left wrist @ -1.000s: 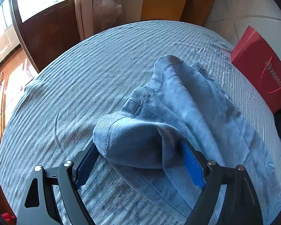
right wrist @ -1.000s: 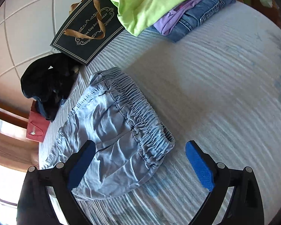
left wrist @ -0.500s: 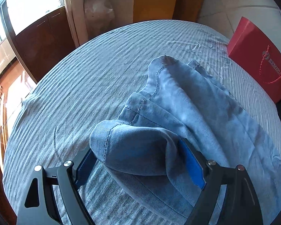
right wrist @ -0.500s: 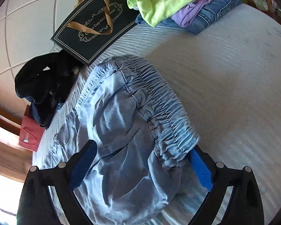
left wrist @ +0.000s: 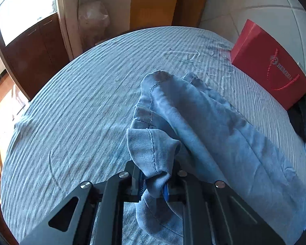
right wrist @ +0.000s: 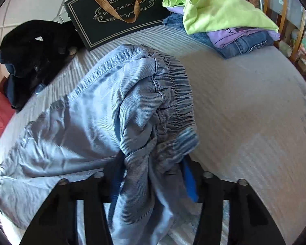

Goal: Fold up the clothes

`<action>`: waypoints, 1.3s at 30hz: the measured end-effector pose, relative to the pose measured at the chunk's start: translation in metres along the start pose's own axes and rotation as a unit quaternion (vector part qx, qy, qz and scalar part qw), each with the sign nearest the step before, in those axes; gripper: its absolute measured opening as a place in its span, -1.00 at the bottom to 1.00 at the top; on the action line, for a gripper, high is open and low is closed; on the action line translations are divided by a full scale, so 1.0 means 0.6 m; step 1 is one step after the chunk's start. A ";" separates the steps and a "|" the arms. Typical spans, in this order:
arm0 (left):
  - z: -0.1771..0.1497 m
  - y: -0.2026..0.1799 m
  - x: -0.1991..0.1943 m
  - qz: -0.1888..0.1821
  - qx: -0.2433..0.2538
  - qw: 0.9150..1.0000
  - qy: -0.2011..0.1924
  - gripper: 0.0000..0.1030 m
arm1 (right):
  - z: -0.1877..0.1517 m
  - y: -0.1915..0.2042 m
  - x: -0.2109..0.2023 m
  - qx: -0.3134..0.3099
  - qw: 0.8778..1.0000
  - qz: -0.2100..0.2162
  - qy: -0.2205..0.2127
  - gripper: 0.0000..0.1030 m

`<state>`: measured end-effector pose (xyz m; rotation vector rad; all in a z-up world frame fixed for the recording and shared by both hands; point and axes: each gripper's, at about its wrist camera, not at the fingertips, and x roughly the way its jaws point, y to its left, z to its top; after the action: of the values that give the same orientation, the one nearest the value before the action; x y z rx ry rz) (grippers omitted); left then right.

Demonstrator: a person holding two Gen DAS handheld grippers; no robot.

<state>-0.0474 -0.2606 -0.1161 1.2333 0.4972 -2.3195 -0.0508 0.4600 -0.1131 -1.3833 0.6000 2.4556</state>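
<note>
Striped blue bedding (left wrist: 75,110) carries the light blue denim trousers (left wrist: 224,126), which lie bunched and unfolded. I have my left gripper (left wrist: 155,185) pinching a hem and my right gripper (right wrist: 151,169) clamped just below the elastic waistband (right wrist: 173,94). Beyond sits a folded clothes stack (right wrist: 228,26); these trousers need folding.

A home bedroom: a bed with a ribbed pale-blue cotton bedspread (left wrist: 87,106) fills both views. Far beyond it stand dark wooden cabinet doors (left wrist: 34,53) beside a bright window. On the bed's far right lies a stack of folded clothes topped by a lime-green shirt (right wrist: 220,14), with a black gift bag with gold ribbon handles (right wrist: 120,10) near a white tiled wall (left wrist: 255,2).
</note>
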 end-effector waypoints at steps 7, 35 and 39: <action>-0.041 -0.211 -0.125 -0.097 0.206 0.971 -0.067 -0.77 | 0.011 0.058 -0.081 -0.041 0.993 0.094 -0.058 -0.57; -0.071 -0.319 -0.083 -0.157 0.278 0.946 0.051 0.49 | -0.052 -0.131 -0.066 0.137 0.979 0.153 -0.008 0.50; -0.080 -0.310 -0.022 -0.129 0.252 0.957 0.070 0.49 | -0.045 -0.121 -0.048 0.148 0.977 0.154 -0.017 0.51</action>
<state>-0.1119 -0.0791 -0.1124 1.6586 0.1114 -2.6965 0.0144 0.5105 -0.1171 -1.2017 1.1969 2.4752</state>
